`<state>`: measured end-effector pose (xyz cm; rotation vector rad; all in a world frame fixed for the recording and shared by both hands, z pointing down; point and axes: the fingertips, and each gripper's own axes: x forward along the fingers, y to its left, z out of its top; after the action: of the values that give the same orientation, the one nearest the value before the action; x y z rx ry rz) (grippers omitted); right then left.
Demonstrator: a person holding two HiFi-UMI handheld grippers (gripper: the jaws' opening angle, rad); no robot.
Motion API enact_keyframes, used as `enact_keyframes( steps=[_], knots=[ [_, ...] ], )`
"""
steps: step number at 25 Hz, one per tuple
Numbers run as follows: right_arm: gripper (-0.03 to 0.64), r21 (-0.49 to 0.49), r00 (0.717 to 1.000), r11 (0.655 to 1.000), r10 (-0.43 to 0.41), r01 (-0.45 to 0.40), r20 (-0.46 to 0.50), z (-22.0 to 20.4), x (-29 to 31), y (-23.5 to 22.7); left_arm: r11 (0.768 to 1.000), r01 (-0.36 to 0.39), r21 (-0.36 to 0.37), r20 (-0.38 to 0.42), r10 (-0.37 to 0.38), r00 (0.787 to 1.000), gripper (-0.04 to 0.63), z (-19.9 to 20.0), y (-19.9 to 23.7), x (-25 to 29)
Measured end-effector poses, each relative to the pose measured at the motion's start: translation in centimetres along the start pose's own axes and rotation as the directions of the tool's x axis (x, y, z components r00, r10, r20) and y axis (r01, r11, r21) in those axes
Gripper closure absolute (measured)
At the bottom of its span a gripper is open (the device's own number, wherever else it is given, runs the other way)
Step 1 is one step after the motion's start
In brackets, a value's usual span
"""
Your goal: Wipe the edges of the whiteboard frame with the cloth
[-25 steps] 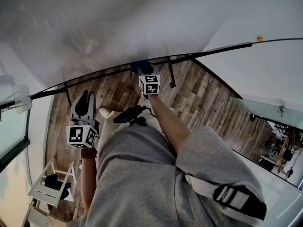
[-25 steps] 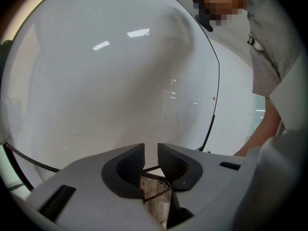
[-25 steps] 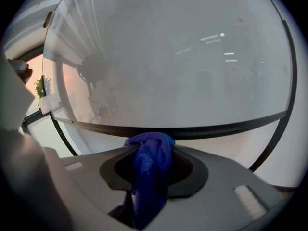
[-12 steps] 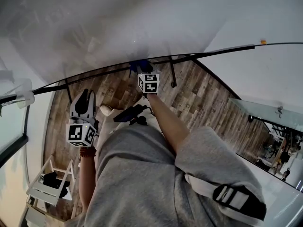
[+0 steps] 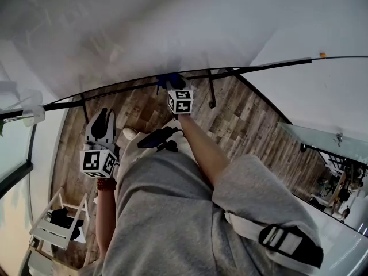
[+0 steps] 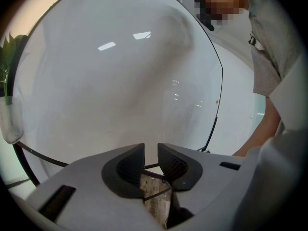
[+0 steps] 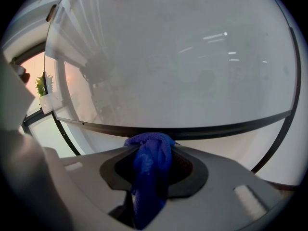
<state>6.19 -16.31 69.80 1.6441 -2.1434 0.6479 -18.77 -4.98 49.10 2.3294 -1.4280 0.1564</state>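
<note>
Right gripper [image 7: 154,150] clenches cloth [image 7: 150,170] at whiteboard frame [image 7: 207,129]; left gripper [image 6: 150,154] (empty) slightly parted.

No legible words or numbers; only square markers on cubes of left gripper [image 5: 101,116] and right gripper [image 5: 171,83].

1. Cloth [image 7: 147,177] held by the right gripper [image 7: 153,150]: deep blue.
2. Whiteboard frame [image 7: 192,131] just beyond it: black, perhaps dark grey.
3. Its marker cube [image 5: 180,102]: black-and-white squares.
4. Floor [image 5: 253,125] beneath: brown planks.
</note>
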Motion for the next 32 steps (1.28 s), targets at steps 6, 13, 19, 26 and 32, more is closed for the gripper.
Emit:
enact_keyframes(
  steps=[6,13,19,26,32],
  knots=[
    [0.469,-0.013,1.000,1.000,0.021,-0.021,-0.004,0.0,0.4,1.8,1.000,-0.022,-0.020,0.012,0.022,1.000,0.506,-0.2,1.2,-0.7],
    [0.469,-0.025,0.999,0.999,0.045,-0.045,-0.009,0.0,1.1,4.2,0.998,-0.047,-0.037,0.016,0.048,0.999,0.506,-0.4,2.7,-1.9],
    [0.469,-0.023,0.998,0.998,0.055,-0.056,-0.009,0.0,1.4,5.8,0.997,-0.063,-0.047,0.025,0.064,0.998,0.506,-0.5,3.8,-2.9],
    [0.469,-0.025,0.999,0.998,0.054,-0.054,-0.004,-0.2,1.8,7.8,0.997,-0.067,-0.050,0.028,0.068,0.997,0.506,-0.9,5.3,-4.8],
    [0.469,-0.014,0.998,0.998,0.057,-0.057,-0.004,0.1,2.4,9.2,0.996,-0.077,-0.047,0.005,0.077,0.997,0.506,-0.9,6.7,-5.9]
  ],
)
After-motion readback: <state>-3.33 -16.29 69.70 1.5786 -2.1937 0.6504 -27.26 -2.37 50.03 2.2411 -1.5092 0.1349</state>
